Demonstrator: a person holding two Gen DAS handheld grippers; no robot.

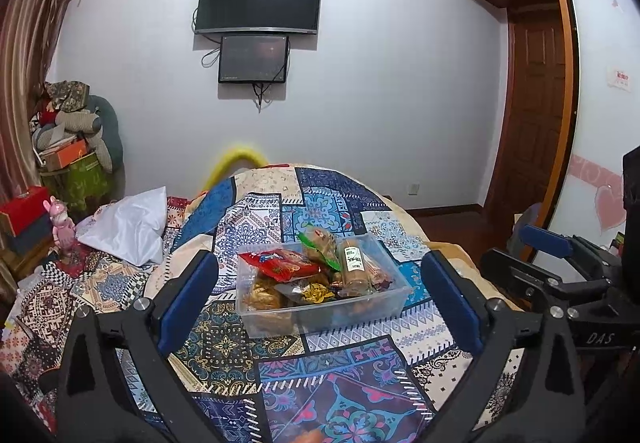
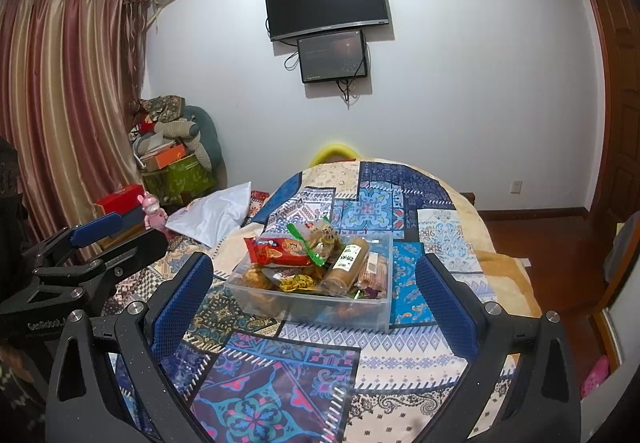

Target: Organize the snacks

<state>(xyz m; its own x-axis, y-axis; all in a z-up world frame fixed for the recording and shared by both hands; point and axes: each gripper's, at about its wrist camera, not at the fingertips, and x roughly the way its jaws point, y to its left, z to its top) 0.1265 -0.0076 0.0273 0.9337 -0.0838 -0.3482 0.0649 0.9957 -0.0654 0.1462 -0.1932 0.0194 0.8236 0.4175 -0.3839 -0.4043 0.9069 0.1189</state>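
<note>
A clear plastic box (image 1: pixel 384 303) stands on the round table's patterned cloth (image 1: pixel 280 363). It holds several snacks: a red packet (image 1: pixel 286 263), a tan tube with a white label (image 1: pixel 354 265), a green-edged packet (image 1: pixel 320 243) and small wrapped sweets. The box (image 2: pixel 376 313), the red packet (image 2: pixel 276 249) and the tube (image 2: pixel 346 263) also show in the right wrist view. My left gripper (image 1: pixel 320 303) is open and empty, just short of the box. My right gripper (image 2: pixel 314 299) is open and empty, also short of the box. The right gripper also shows at the left wrist view's right edge (image 1: pixel 560 263).
A white bag (image 1: pixel 128 227) lies on the bed to the left. Red boxes (image 1: pixel 22 211) and a pink toy (image 1: pixel 62 223) stand further left. A piled heap (image 1: pixel 72 139) fills the corner. Screens hang on the wall (image 1: pixel 260 3). A wooden door (image 1: pixel 536 115) is right.
</note>
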